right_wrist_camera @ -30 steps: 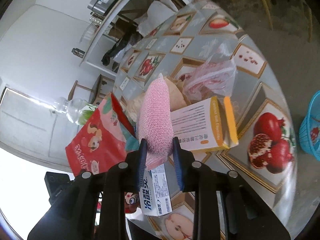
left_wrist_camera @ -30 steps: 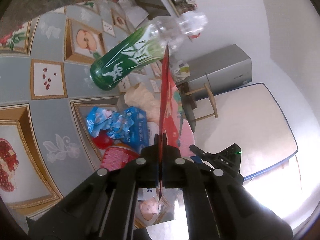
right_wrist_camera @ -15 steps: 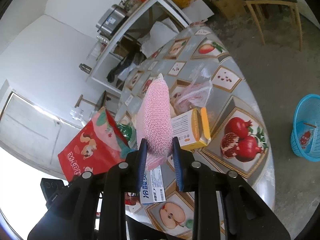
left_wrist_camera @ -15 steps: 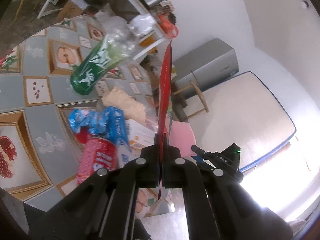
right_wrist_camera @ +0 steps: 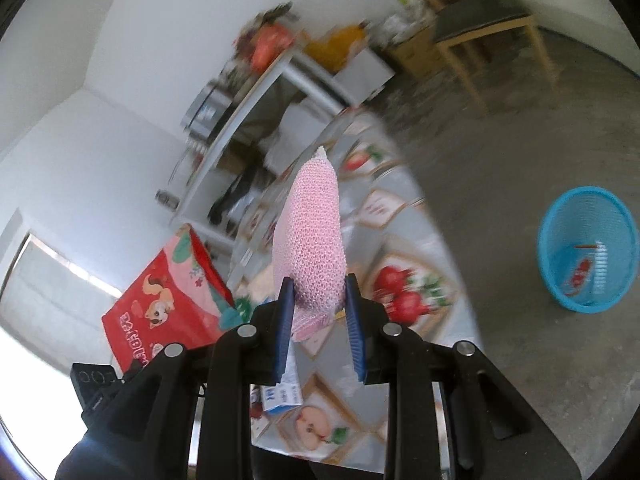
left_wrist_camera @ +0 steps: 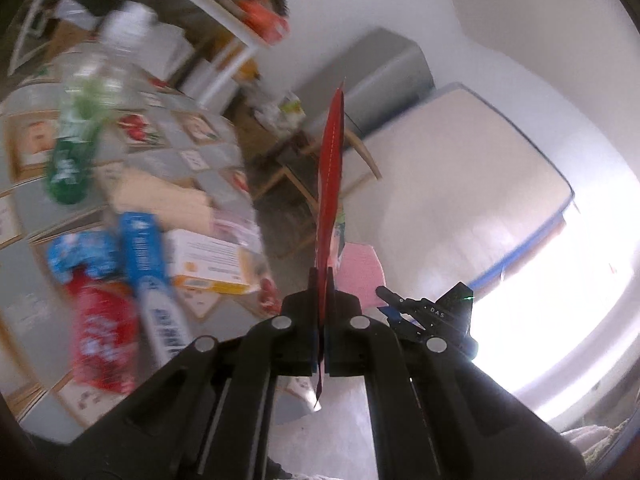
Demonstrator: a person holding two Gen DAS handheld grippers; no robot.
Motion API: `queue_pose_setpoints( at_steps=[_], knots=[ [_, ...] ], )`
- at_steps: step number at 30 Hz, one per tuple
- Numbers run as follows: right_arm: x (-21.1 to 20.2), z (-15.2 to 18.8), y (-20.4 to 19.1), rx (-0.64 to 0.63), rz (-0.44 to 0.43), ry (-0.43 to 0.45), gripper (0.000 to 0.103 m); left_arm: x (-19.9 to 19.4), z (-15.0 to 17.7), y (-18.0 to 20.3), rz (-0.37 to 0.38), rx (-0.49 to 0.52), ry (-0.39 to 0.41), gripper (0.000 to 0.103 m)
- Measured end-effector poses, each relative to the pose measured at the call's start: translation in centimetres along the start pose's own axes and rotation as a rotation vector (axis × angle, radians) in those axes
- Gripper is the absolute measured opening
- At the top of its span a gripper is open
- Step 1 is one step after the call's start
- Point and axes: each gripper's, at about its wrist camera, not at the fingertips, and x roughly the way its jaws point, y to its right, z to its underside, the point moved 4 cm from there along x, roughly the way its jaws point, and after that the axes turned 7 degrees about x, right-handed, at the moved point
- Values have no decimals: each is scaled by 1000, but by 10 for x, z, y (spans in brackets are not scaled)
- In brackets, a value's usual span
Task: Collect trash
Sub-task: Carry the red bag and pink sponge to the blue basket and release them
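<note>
Both loads have come up off the tabletop [right_wrist_camera: 436,280]: my left claw [left_wrist_camera: 323,280] pinches the red bag [left_wrist_camera: 331,168] flat, my right claw [right_wrist_camera: 319,300] clamps the pink sponge [right_wrist_camera: 310,240]. The blue bin [right_wrist_camera: 588,256] now shows on the floor, so dropping is next.

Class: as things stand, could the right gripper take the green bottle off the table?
Probably not yet. The right gripper is shut on a pink mesh sponge, so its jaws are full. The green bottle itself lies uncovered on the table.
</note>
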Motion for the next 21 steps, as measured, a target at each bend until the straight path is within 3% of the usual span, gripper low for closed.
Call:
queue_pose_setpoints(
  at_steps=[5, 10, 17, 21],
  knots=[
    [-54, -14, 66, 120, 77, 133, 25, 68, -1, 33, 49, 76, -146, 0],
    [-82, -18, 134, 245, 159, 193, 25, 152, 11, 61, 61, 124, -309, 0],
    [-84, -23, 218, 387, 277, 214, 25, 276, 38, 84, -1, 174, -517, 0],
    [-69, -26, 257, 442, 337, 195, 25, 349, 70, 91, -61, 227, -658, 0]
  ],
)
